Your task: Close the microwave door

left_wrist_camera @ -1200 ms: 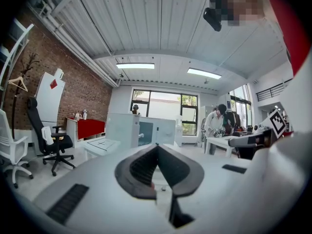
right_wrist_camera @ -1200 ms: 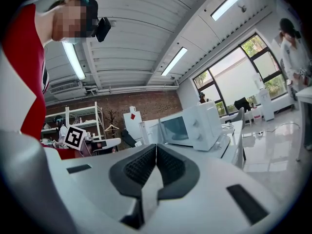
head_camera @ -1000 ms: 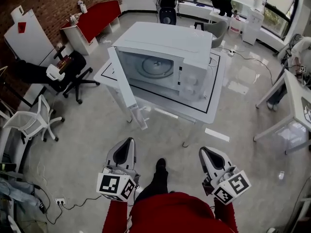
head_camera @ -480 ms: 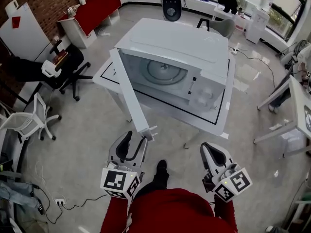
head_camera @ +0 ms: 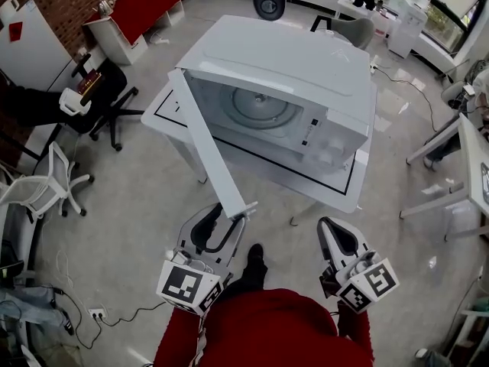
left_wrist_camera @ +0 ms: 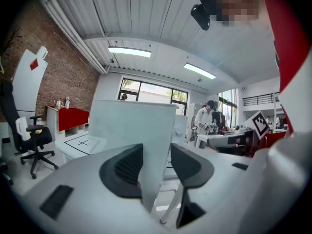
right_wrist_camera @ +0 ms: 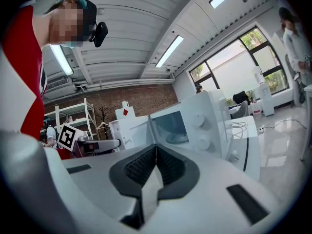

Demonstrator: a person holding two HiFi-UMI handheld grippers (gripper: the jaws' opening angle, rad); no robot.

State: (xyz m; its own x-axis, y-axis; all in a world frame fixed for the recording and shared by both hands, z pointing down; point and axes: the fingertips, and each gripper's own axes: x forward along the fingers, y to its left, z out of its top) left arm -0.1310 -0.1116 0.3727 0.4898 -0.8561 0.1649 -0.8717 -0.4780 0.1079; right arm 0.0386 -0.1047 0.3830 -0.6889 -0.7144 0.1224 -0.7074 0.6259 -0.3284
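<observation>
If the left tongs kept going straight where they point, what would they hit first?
The open microwave door: its free edge already stands between the just-opened jaws of the left tongs, so going on would probably only drive it deeper in.

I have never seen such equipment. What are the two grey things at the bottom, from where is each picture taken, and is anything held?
A person holds one tool in each hand. One picture comes from a camera on the head, looking down; the other two ride on the tools. A white microwave stands on a table, its door swung open. The left tool has just been opening its jaws, and the door's edge stands between them. The right tool is shut and empty.
</observation>
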